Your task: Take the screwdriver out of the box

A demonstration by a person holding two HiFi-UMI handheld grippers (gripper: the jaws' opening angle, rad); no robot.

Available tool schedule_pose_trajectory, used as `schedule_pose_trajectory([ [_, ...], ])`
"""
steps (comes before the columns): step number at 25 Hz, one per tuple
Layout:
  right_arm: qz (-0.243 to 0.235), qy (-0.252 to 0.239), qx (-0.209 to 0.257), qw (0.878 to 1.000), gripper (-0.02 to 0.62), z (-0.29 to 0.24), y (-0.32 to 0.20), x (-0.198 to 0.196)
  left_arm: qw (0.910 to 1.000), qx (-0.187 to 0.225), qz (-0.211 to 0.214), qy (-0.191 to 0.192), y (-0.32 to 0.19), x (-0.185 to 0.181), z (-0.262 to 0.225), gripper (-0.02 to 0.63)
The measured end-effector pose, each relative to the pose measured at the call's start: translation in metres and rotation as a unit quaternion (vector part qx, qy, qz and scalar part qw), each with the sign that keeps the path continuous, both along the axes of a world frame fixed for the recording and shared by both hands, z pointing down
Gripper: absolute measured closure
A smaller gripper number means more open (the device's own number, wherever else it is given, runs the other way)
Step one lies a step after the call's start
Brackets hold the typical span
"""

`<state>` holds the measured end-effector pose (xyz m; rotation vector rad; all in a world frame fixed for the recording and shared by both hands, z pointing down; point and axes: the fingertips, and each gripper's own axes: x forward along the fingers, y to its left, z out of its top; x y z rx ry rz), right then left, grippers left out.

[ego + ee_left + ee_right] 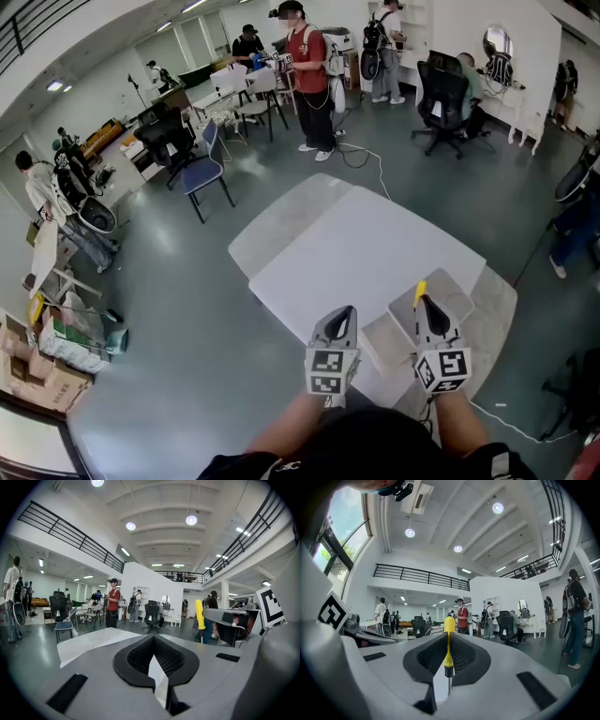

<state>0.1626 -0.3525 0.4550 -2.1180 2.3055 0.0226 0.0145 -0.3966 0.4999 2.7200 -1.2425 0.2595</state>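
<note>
A screwdriver with a yellow handle (pixel 421 291) stands upright in my right gripper (pixel 425 304), above a shallow pale box (pixel 461 292) on the white table (pixel 356 244). In the right gripper view the jaws of that gripper (pixel 448 636) are shut on the screwdriver (pixel 448 641); its handle points up and its metal shaft hangs below. My left gripper (pixel 348 312) hovers beside it to the left, over the table's near edge. Its jaws (pixel 153 638) are shut with nothing between them. From the left gripper view the yellow handle (pixel 199 615) shows at the right.
A flat pale piece (pixel 386 339) lies between the two grippers next to the box. Beyond the table are a blue chair (pixel 202 171), black office chairs (pixel 442 98), a person in a red shirt (pixel 310 56) and a floor cable (pixel 367 161). Cardboard boxes (pixel 37 370) sit at left.
</note>
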Motion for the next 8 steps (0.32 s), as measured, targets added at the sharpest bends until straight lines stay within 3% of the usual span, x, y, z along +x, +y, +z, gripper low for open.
schedule_pose_trajectory([
  [8, -0.006, 0.000, -0.004, 1.000, 0.575, 0.0041, 0.0040, -0.0050, 1.0000, -0.002, -0.003, -0.001, 0.0060, -0.0035, 0.0010, 0.601],
])
